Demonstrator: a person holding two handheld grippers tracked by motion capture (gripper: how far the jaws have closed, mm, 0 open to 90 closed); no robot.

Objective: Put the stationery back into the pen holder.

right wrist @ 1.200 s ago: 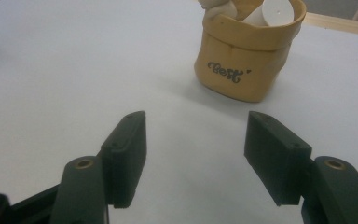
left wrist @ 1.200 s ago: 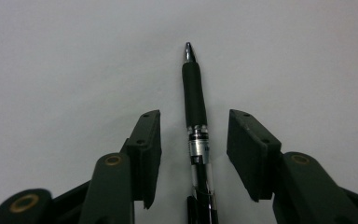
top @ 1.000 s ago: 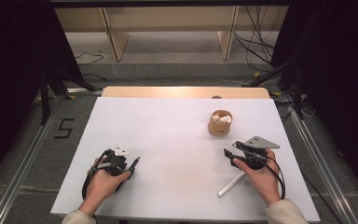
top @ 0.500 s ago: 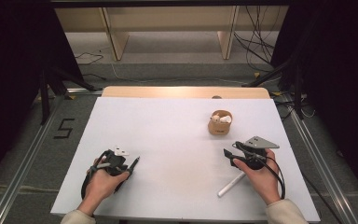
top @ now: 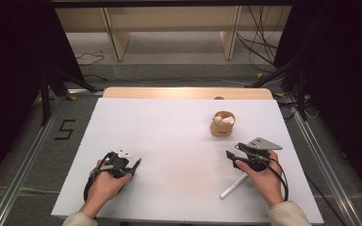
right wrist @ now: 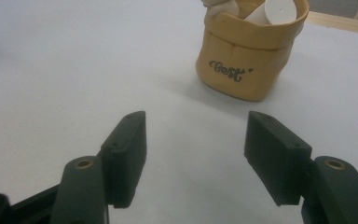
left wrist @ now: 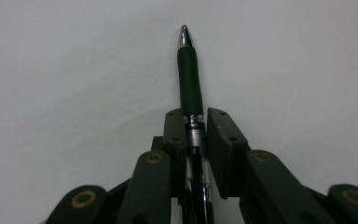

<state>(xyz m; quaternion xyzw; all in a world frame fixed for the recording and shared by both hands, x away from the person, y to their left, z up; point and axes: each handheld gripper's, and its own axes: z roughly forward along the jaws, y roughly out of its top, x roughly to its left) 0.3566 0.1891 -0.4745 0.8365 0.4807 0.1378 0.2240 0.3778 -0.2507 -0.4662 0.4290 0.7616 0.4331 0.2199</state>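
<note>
A white worktop (top: pixel 179 136) is seen from above, with a person's two forearms coming in over its near edge, each hand holding a black two-jaw gripper. The left gripper (top: pixel 133 167), near the near left corner, has just been closing its jaws on a black pen (left wrist: pixel 189 79), and in the left gripper view the pen lies between the two pads, its barrel running along the jaws and its silver tip pointing away over bare worktop (the pads sit tight against the barrel, so the pen is grasped). The right gripper (right wrist: pixel 193 154), near the near right corner, stands released, its jaws wide apart with nothing between them. In the right gripper view it faces a small tan pouch (right wrist: pixel 249 56) with dark script lettering, standing upright with white things inside it. From above, that pouch stands toward the far right part of the worktop, apart from both grippers. A white pen (top: pixel 233 186) lies flat on the worktop just beside the right hand (top: pixel 264 179), near the near edge.
</note>
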